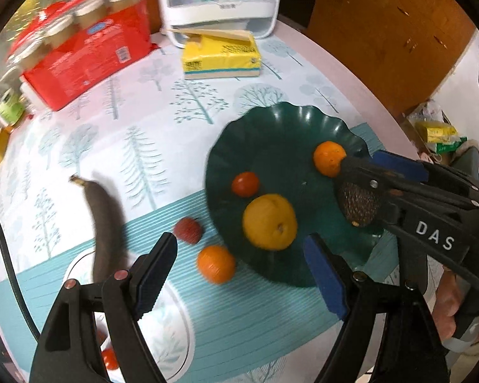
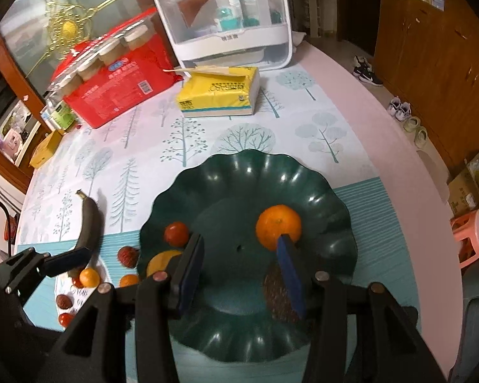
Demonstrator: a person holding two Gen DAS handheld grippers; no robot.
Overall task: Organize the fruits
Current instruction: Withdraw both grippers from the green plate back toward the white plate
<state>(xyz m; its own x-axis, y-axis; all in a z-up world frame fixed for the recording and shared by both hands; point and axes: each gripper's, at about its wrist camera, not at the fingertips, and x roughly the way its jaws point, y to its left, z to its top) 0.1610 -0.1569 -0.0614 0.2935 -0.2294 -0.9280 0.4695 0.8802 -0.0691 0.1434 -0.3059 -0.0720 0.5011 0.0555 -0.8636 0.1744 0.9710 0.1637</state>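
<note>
Fruit sits mostly in our green plate (image 1: 271,134): left view shows our left hand-held gripper (image 1: 242,274) released, empty, an orange (image 1: 216,263) loose at its twelve o'clock. Right view: right hand-held gripper (image 2: 239,274) released above the avocado (image 2: 276,290); we risk clipping it sideways.

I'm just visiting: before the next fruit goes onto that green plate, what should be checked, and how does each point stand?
1. Left gripper open, nothing between its fingers: ok.
2. Right gripper free of fruit: ok.
3. Green plate has bare room: ok.
4. Avocado settled on the plate: ok.
5. Loose orange on the table within plain sight: ok.
6. Black banana sound enough to lift: cannot tell.
</note>
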